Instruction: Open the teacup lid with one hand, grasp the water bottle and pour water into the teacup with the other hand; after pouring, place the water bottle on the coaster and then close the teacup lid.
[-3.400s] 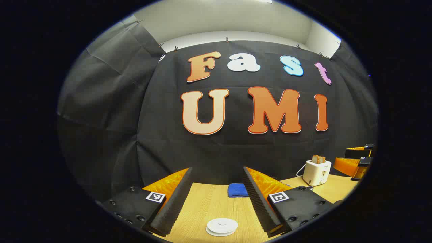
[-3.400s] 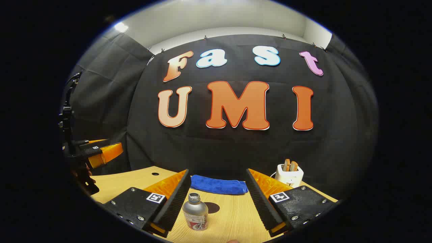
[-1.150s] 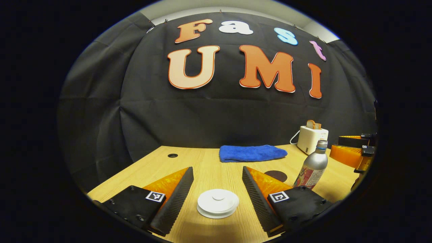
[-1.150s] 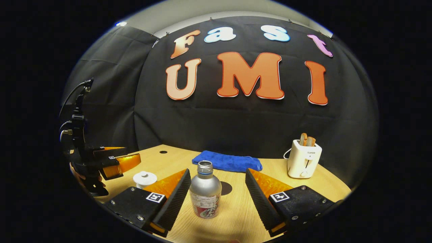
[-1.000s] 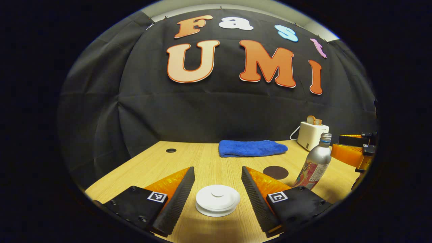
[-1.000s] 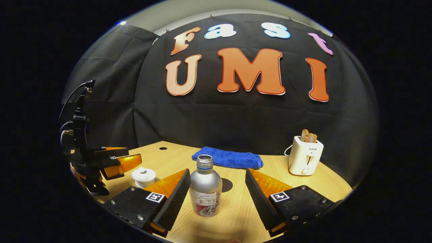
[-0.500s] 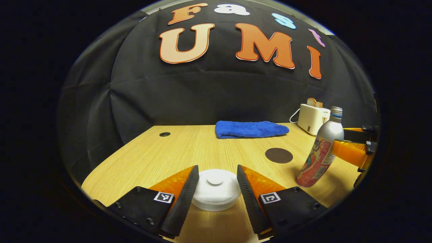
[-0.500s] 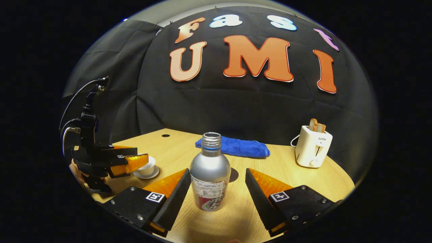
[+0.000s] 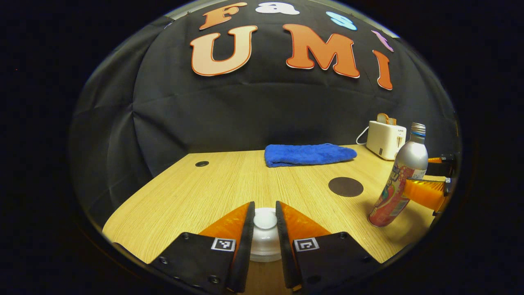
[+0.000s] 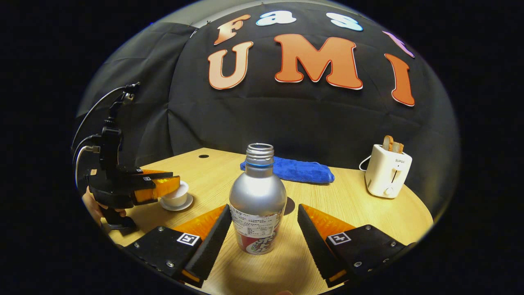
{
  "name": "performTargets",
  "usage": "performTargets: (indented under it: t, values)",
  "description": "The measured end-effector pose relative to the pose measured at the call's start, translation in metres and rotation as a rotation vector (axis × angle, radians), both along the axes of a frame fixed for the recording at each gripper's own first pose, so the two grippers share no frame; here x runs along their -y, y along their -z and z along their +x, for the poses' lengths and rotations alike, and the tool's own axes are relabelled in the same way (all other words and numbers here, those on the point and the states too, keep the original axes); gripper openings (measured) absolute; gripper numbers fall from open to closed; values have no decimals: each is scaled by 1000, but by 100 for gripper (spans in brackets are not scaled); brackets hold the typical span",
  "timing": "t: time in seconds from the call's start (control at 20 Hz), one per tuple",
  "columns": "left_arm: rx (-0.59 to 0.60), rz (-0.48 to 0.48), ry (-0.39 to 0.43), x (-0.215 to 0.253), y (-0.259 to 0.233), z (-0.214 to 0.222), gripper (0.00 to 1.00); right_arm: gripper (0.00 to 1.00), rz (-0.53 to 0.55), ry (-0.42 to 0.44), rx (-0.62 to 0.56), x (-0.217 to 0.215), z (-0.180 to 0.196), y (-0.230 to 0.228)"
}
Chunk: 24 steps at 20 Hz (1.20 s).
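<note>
Wood-grain table w/ black cloth wall behind, in both views.

Teacup sits lower left in the right gripper view, white, on a small white saucer. In the left gripper view it is at bottom centre, and its lid is still on. The left gripper has its fingers clenched on the round lid knob, both pads seem to touch it. So the lid grasp looks made but the lid is not lifted yet.

Water bottle stands upright in the centre of the right gripper view, between the fingers of the right gripper. Jaws are spread wide, gap on each side, no contact. The cap is off, mouth open. In the left gripper view the bottle is at the right edge w/ a finger of the other gripper beside it.

Coaster is centre-right in the left gripper view, between bottle and cloth, nothing on it.

Progress: early stage, I think. Left to do: lift lid, close on bottle, pour, set bottle on coaster, lid back.

Materials: bottle is smooth silver metal, rounded shoulder, threaded neck, printed label on the lower half. Cup and lid look like glossy ceramic. Coaster is flat, dark, round disc. Finger pads are ribbed.

Farther out: blue towel, soft and folded, at the back; white toaster w/ bread, at right.
</note>
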State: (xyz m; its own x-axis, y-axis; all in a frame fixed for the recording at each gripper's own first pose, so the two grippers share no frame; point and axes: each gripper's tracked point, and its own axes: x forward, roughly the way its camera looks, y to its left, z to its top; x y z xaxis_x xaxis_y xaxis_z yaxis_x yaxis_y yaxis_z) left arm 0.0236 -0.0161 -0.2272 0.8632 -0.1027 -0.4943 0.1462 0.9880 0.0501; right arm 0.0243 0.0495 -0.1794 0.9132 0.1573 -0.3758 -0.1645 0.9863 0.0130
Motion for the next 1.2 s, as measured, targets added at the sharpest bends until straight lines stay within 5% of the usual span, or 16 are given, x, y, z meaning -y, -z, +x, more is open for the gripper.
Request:
performTargets:
  t: [0.1,0.15,0.25,0.3,0.95,1.2]
  values:
    - [7,-4,1,0,-1,1,38,98,5,1,-4,-1,1,1]
    - [9,-9,0,2,-2,1,29,98,8,1,-8,-1,2,2]
    - [16,-17,-3,1,-2,2,37,98,13,2,-19,0,2,5]
    - [23,-20,-7,0,-4,3,29,98,12,3,-26,-1,2,6]
    - [118,-35,-47,-17,-41,2,29,97,1,7,-147,-13,8,38]
    - [122,-40,-68,-31,-47,-3,33,81,-11,13,-176,-15,12,38]
